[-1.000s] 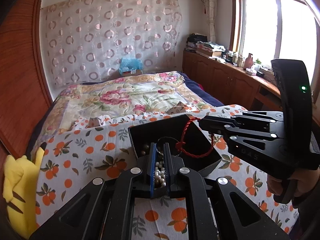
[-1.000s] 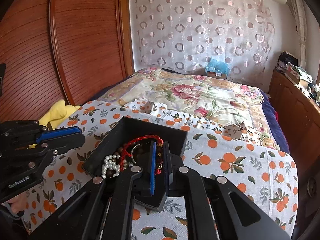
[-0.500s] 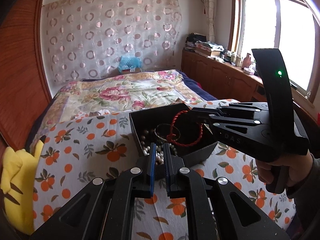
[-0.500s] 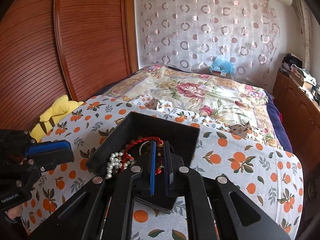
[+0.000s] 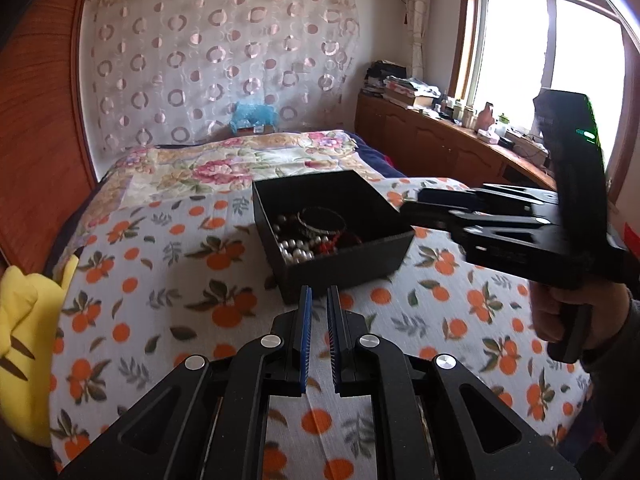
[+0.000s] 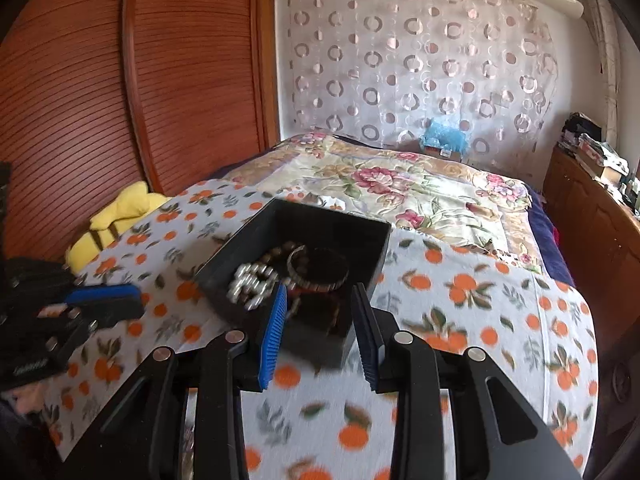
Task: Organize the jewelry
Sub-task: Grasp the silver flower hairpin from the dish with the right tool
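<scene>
Jewelry lies heaped in an open black box that sits on an orange-print cloth spread over the bed: white pearl beads toward the near wall, a dark bangle behind them, a bit of red cord beside the pearls, and brown beads farther back. From the left wrist camera, the left hand-held gripper hangs just short of the box's near wall with its blue pads almost pressed together and nothing between them. The right hand-held gripper has just been opening; its blue pads now stand spread over the near edge of the box, with the jewelry visible in the gap but nothing pinched. In the left view a hand grips the right tool's handle at the right of the box. A yellow plush toy lies at the cloth's left edge, against the wooden wardrobe. A floral quilt covers the bed behind the box.
</scene>
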The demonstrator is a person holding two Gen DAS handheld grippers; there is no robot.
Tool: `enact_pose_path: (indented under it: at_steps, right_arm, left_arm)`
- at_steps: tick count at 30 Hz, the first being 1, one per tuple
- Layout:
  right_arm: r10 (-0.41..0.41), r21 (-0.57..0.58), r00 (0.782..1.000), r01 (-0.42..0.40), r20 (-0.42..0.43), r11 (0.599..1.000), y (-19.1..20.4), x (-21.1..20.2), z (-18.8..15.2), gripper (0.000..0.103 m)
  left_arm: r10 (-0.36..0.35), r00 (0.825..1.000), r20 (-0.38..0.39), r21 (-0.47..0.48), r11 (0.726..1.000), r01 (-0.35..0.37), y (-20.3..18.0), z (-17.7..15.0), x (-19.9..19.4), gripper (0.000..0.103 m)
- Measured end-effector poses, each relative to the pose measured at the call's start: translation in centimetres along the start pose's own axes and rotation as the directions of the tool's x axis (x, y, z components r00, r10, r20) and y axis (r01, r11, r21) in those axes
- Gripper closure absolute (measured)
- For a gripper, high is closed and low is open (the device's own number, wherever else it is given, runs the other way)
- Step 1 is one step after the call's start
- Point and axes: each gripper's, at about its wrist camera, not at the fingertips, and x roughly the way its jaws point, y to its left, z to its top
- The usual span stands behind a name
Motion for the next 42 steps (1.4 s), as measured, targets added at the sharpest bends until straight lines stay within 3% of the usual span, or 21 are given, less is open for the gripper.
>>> enact_pose_path:
  at_steps: [11, 15, 28, 39, 42]
  right_arm:
    - [0.034, -0.009, 0.998, -0.035, -0.051, 0.999, 2.2, -4.7, -6.4, 0.067]
    - [0.081, 0.019, 0.994, -0.080, -0.071, 0.997, 2.4, -4.9, -7.6, 0.067]
    - [0.187, 0.034, 0.966, -0.184, -0.179, 0.982, 4.6, -1.3, -7.9, 0.067]
    - [0.227, 0.071, 0.946, -0.217, -0.230, 0.974, 4.5, 0.2, -8.1, 0.067]
    - [0.218, 0.069, 0.953, -0.208, -0.208, 0.976, 4.5, 0.0, -8.0, 0.076]
  left_arm:
    - [-0.046, 0.999, -0.028, 0.004, 0.999, 0.046, -1.5, -3.2, -1.2, 0.095]
    - [-0.053, 0.998, -0.046, -0.002, 0.999, 0.052, -1.5, -4.1, -1.1, 0.095]
    - [-0.041, 0.997, -0.061, -0.031, 0.999, 0.039, -0.5, -4.7, -0.9, 0.095]
    - [-0.044, 0.997, -0.066, -0.027, 0.999, 0.042, -0.8, -4.9, -0.6, 0.095]
    - [-0.043, 0.997, -0.067, -0.027, 0.999, 0.042, -0.8, -4.9, -0.6, 0.095]
